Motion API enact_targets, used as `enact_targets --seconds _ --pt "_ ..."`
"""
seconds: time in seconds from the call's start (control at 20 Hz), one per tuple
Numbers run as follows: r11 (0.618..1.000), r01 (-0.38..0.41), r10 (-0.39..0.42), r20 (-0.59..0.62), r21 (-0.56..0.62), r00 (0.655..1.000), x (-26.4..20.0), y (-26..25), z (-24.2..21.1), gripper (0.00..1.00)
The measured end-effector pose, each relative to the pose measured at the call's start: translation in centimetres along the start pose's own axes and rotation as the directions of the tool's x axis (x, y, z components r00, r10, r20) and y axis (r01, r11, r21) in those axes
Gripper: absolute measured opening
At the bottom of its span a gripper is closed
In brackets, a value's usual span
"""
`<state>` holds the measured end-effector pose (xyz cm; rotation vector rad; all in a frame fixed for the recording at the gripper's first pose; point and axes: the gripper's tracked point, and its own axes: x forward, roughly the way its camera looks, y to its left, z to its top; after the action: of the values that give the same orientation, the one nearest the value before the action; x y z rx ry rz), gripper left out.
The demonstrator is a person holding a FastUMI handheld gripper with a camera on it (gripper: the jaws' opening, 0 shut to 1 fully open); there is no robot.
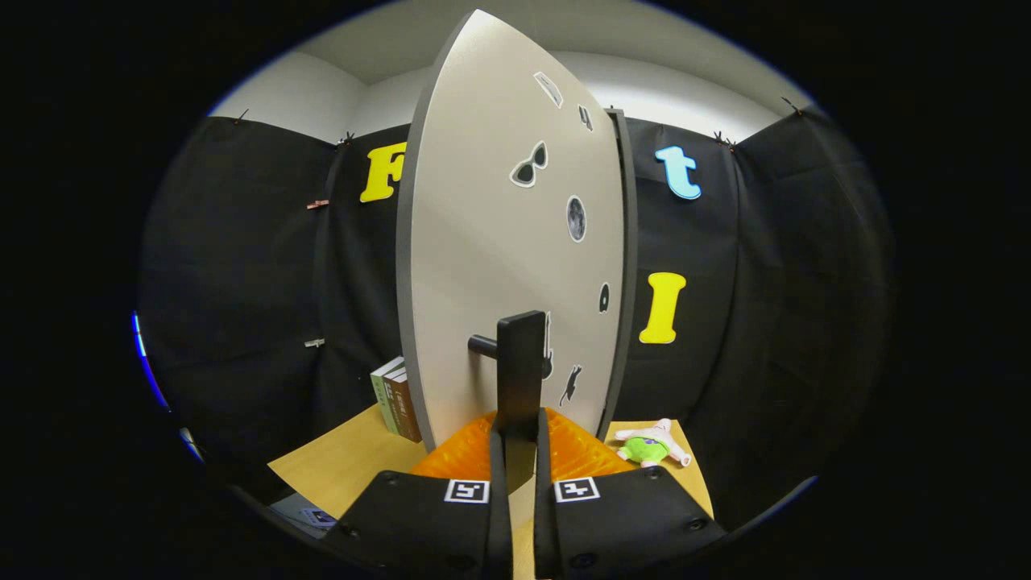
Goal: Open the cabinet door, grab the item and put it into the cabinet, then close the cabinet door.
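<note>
The cabinet door (499, 242) is a pale grey panel with several small stickers, swung partway out so I see it at an angle. Its black bar handle (519, 366) stands upright on a short peg, right between my fingers. My gripper (519, 451) is shut on that handle, both fingers pressing its lower end. A small plush toy (651, 445), green and white with pink, lies on the wooden table (338, 471) to the right of the fingers, beside the cabinet's dark edge (624, 266).
A few upright books (396, 399) stand on the table left of the door's lower corner. The table's front-left edge drops off near a small card (316, 517). Black cloth walls close in on both sides.
</note>
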<state>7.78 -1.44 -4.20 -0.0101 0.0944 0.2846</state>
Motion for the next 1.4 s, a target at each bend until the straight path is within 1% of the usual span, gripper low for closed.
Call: enact_targets --seconds 0.4,0.6,0.7,0.75,1.15,1.3,1.4 --pt "0.995 0.103 -0.103 0.019 -0.004 0.995 -0.5 -2.8 0.0 0.14" --pt "0.988 0.152 -0.152 -0.004 0.011 0.988 -0.7 -3.9 -0.5 0.13" --pt "0.986 0.167 -0.168 0.004 0.016 0.986 -0.7 -4.3 -0.4 0.1" --pt "0.986 0.167 -0.168 0.005 0.022 0.986 -0.7 -4.4 -0.5 0.08" --pt "0.983 0.172 -0.173 0.016 0.063 0.985 -0.9 -5.0 -0.5 0.08" --pt "0.982 0.185 -0.187 0.071 0.038 0.98 -1.2 -5.4 0.5 0.08" --pt "0.98 0.196 -0.198 0.067 0.035 0.978 -0.9 -5.9 0.4 0.09"
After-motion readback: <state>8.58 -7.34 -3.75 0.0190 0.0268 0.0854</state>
